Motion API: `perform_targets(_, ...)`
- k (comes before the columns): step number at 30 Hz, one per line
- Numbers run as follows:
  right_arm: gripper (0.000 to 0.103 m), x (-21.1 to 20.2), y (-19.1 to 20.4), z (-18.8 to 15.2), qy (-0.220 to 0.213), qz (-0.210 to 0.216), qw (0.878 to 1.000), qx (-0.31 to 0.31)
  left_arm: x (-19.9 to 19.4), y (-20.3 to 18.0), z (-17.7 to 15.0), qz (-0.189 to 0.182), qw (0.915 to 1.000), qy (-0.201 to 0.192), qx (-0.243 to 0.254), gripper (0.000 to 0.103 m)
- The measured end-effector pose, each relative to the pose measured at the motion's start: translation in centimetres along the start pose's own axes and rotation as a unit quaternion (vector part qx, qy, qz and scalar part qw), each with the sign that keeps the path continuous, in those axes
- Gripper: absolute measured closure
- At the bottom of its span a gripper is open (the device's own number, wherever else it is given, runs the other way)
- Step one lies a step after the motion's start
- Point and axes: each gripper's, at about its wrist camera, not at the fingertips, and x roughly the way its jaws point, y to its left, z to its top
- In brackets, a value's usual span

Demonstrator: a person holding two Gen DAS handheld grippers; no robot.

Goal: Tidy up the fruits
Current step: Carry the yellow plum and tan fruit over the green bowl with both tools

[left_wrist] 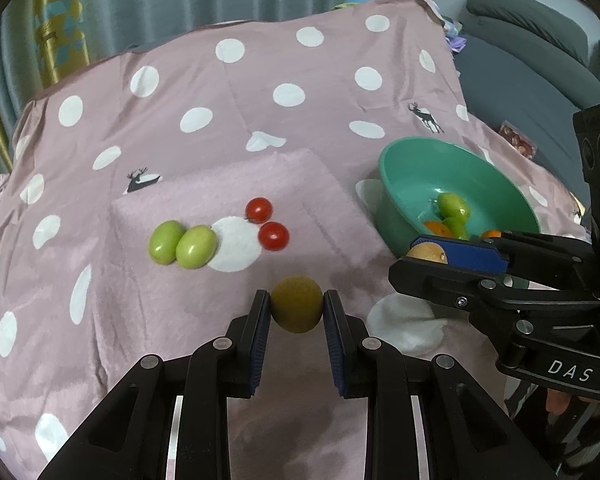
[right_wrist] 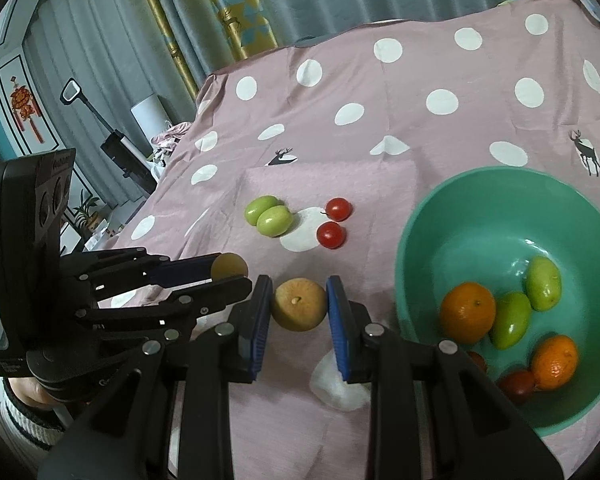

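Observation:
My left gripper (left_wrist: 296, 308) is shut on a round yellow-brown fruit (left_wrist: 297, 304) just above the pink spotted cloth (left_wrist: 260, 80). To its right, my right gripper (left_wrist: 416, 258) is shut on a second yellow-brown fruit (right_wrist: 298, 304), next to the green bowl (right_wrist: 404, 248). The right wrist view shows the left gripper (right_wrist: 232, 272) at the left with its fruit (right_wrist: 230, 266). Two green fruits (left_wrist: 182, 244) and two cherry tomatoes (left_wrist: 274, 236) lie on the cloth beyond both grippers. The bowl holds two oranges (right_wrist: 467, 312), two green fruits (right_wrist: 510, 320) and cherry tomatoes (right_wrist: 516, 386).
A grey sofa (left_wrist: 520, 52) stands past the cloth's right edge. Curtains (right_wrist: 228, 8) hang behind the far edge. A white cylinder (right_wrist: 150, 112), a black stand (right_wrist: 116, 144) and clutter sit off the left edge. A person's hand and striped sleeve (right_wrist: 24, 416) hold the left gripper.

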Motion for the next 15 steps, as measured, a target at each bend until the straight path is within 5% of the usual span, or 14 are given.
perform_targets(15,0.075,-2.1,-2.0,-0.1,-0.024,-0.007,1.000,0.019,0.4,-2.6,1.6,-0.001,0.9996,-0.005,0.027,0.076)
